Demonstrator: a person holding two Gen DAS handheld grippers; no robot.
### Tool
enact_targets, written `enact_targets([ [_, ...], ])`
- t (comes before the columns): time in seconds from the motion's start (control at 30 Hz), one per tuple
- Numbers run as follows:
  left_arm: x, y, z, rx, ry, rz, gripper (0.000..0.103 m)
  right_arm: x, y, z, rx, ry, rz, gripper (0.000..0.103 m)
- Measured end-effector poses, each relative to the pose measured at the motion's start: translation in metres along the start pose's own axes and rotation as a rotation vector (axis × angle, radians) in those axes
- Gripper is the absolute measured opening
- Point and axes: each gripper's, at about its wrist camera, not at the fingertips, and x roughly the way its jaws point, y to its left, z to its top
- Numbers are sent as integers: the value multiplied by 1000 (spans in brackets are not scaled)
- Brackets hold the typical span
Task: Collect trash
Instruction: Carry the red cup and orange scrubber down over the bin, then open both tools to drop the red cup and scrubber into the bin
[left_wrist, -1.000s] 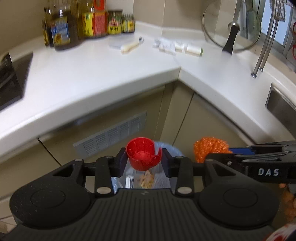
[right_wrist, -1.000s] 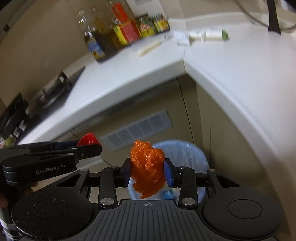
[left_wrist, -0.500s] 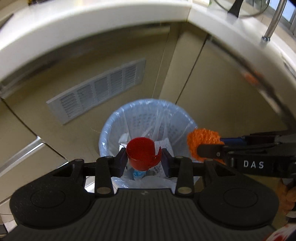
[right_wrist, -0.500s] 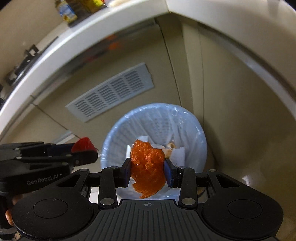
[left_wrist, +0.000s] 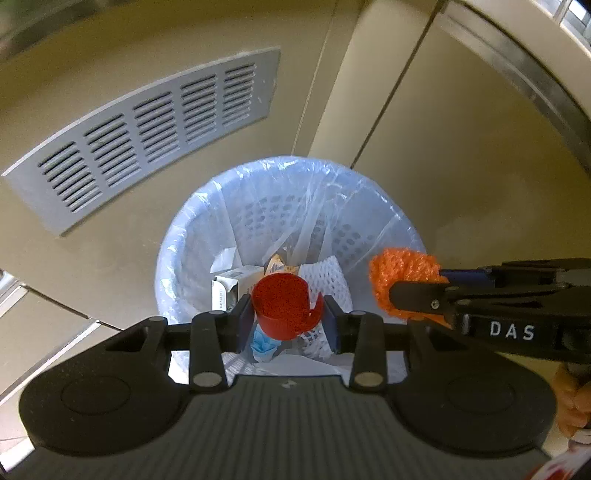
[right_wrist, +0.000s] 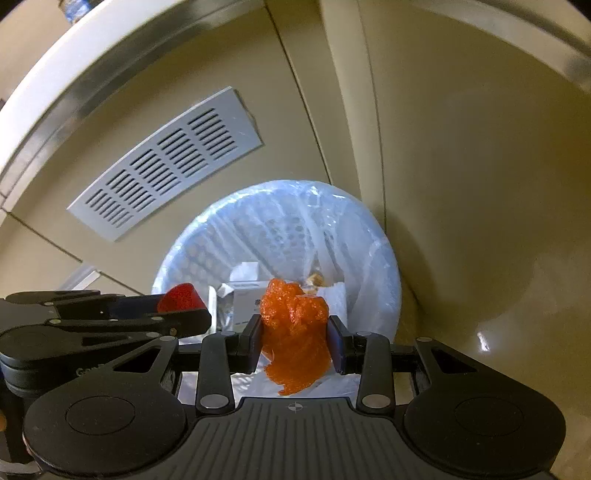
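Bin contents part hidden

The red cap (left_wrist: 286, 306) and left gripper (left_wrist: 288, 317) cover trash low in the bin (left_wrist: 192, 236); the box (left_wrist: 236, 284) print is unreadable; a hand (left_wrist: 570, 400) is cut off at lower right.

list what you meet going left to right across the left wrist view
vent grille → white carton in the lined trash bin → red cup in the left hand-held gripper → orange mesh wad in the right hand-held gripper

Home kitchen, by the look: beige cabinet doors (left_wrist: 461, 155) w/ a grey vent grille (left_wrist: 147, 136), bag-lined bin (left_wrist: 192, 236) on the floor, desk edge (right_wrist: 74, 66) overhead.
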Motion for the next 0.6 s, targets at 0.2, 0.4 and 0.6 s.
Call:
enact_targets([
  [0.2,12,-2,1,25,18,-17,36,3,-4,0,26,-4,-10,37],
  [0.4,13,-2,-1,32,29,-25,49,1,-6,0,48,-10,-11,37],
  [0.6,4,0,-3,37,17,-9,49,1,-5,0,50,-8,-3,37],
])
